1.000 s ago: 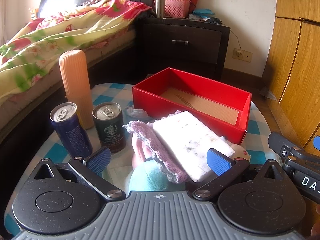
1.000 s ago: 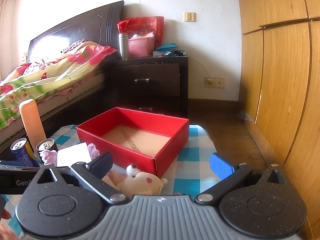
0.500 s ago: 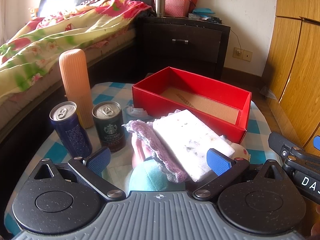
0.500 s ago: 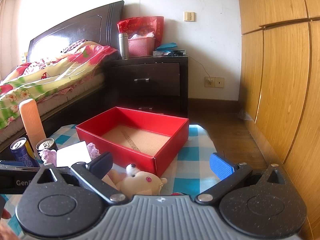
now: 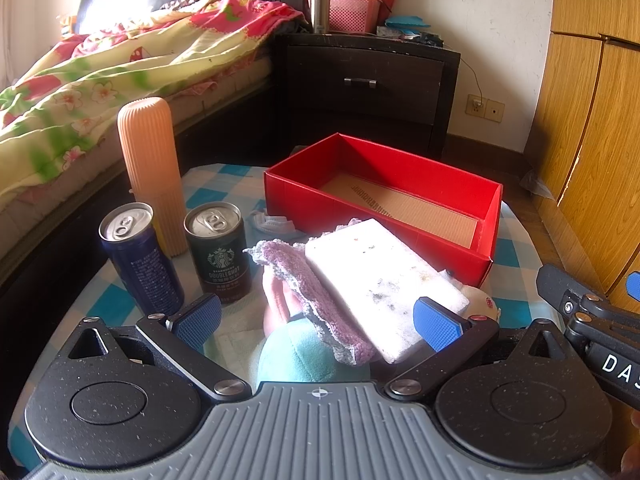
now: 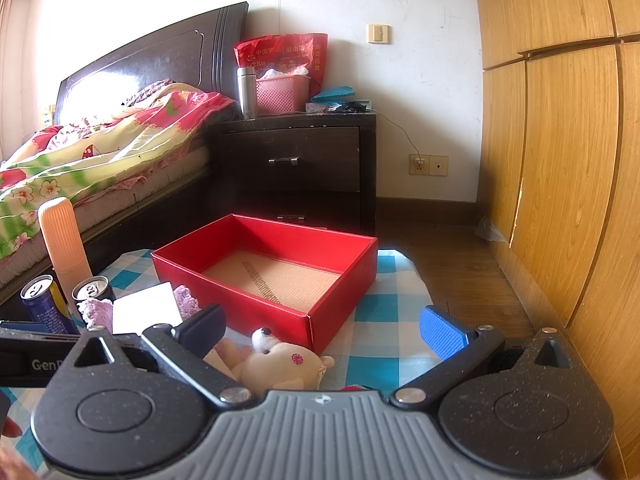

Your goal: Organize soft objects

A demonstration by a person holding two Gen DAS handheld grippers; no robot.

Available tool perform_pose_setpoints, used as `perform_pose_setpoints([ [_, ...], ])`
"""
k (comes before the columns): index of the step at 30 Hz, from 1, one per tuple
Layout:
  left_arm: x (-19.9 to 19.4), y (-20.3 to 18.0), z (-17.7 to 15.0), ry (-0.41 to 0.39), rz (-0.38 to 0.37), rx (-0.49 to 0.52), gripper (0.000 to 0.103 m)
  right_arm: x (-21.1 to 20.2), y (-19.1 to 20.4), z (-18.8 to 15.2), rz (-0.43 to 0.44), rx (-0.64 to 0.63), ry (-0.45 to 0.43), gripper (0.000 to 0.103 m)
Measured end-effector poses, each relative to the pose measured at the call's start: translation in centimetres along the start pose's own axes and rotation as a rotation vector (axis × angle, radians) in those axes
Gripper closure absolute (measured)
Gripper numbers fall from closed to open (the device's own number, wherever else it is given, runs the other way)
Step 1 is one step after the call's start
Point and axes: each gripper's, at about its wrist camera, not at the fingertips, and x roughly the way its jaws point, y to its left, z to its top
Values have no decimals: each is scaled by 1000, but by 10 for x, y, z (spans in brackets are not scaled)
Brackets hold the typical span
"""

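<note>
An empty red box [image 5: 384, 196] [image 6: 276, 264] sits on a blue-checked tablecloth [image 5: 224, 178]. In front of it lies a pile: a white sponge [image 5: 380, 280] atop a purple knitted cloth [image 5: 304, 276], a teal plush [image 5: 296, 356] and something pink beneath. My left gripper [image 5: 318, 316] hovers open just before the pile, fingers either side of it, touching nothing. A cream teddy bear [image 6: 280, 360] lies by the box's near corner. My right gripper [image 6: 322, 328] is open above the bear. The sponge [image 6: 146, 308] and purple cloth [image 6: 94, 310] show at left in the right wrist view.
Two drink cans [image 5: 140, 252] [image 5: 220, 248] and a tall ribbed peach container [image 5: 150, 168] stand left of the pile. A bed [image 5: 100, 68] lies to the left, a dark nightstand [image 5: 368, 80] behind, wooden wardrobe doors [image 6: 560, 160] on the right. A crumpled white tissue [image 5: 272, 220] lies beside the box.
</note>
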Motion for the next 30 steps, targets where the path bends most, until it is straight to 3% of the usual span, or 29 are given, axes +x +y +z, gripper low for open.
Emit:
perform_pose_setpoints([
  [21,1,0,-1,2,-4,-1,5,0,0,0,0,-1,-1,18],
  [30,-1,8,9,11,-65,-66,5,1,-6,-1,-13,3,-4,19],
])
